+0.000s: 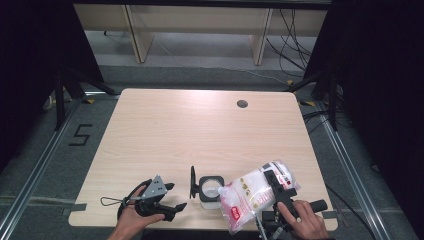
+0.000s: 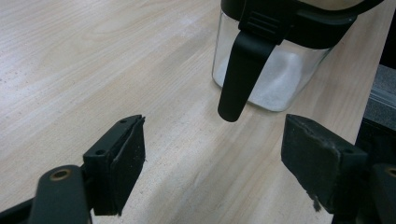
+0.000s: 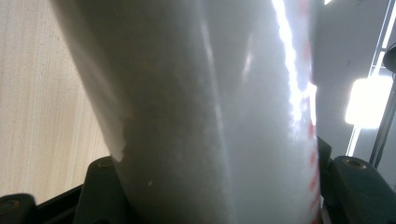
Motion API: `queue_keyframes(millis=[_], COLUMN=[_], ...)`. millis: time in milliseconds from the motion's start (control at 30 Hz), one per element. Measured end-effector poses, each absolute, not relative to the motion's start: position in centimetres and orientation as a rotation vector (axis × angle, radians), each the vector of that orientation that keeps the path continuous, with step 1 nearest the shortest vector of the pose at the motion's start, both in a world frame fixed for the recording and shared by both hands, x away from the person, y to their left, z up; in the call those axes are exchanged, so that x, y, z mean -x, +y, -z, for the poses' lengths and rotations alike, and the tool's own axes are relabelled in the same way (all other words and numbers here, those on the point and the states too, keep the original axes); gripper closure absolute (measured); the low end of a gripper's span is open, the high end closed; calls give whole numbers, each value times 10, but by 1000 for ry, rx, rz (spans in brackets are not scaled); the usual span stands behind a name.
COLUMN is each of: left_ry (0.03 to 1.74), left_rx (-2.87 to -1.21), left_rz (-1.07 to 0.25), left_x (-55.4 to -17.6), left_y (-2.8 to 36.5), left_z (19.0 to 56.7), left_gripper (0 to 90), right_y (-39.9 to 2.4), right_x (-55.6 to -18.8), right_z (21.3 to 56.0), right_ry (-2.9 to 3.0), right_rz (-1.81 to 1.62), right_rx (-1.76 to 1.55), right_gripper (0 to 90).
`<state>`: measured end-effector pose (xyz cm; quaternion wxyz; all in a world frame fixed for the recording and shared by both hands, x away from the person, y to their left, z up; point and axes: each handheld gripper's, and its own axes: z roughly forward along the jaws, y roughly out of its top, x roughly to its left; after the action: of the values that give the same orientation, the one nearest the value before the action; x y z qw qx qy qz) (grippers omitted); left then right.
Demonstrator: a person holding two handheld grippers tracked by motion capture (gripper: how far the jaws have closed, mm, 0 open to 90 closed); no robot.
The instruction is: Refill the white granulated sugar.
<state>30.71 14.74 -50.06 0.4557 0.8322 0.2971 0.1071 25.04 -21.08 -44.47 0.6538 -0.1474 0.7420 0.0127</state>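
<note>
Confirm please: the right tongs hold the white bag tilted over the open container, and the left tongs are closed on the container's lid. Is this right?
Not quite. The left tongs are open and hold nothing; in the left gripper view they stand apart from the container and its hanging lid. The rest is right: the right tongs hold the white bag tilted over the open container.

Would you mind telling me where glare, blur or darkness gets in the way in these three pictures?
High view: the table is evenly lit, its surroundings fall to black. Left gripper view: the clear jar of white powder is fairly sharp, the near claw pads slightly soft. Right gripper view: the white bag sits too close, blurred, with a bright glare streak down it and a blown-out lamp reflection beside it.
</note>
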Motion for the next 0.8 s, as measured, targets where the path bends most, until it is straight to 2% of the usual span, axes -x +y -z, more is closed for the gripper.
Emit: queue_keyframes(millis=[800], left_ry=[732], left_rx=[-2054], left_rz=[-265], left_x=[-307], left_y=[147], left_z=[501], left_gripper=[213], right_y=[-214], right_x=[-250], right_z=[446], right_ry=[1694], right_rz=[-55], right_rx=[275], right_gripper=[407])
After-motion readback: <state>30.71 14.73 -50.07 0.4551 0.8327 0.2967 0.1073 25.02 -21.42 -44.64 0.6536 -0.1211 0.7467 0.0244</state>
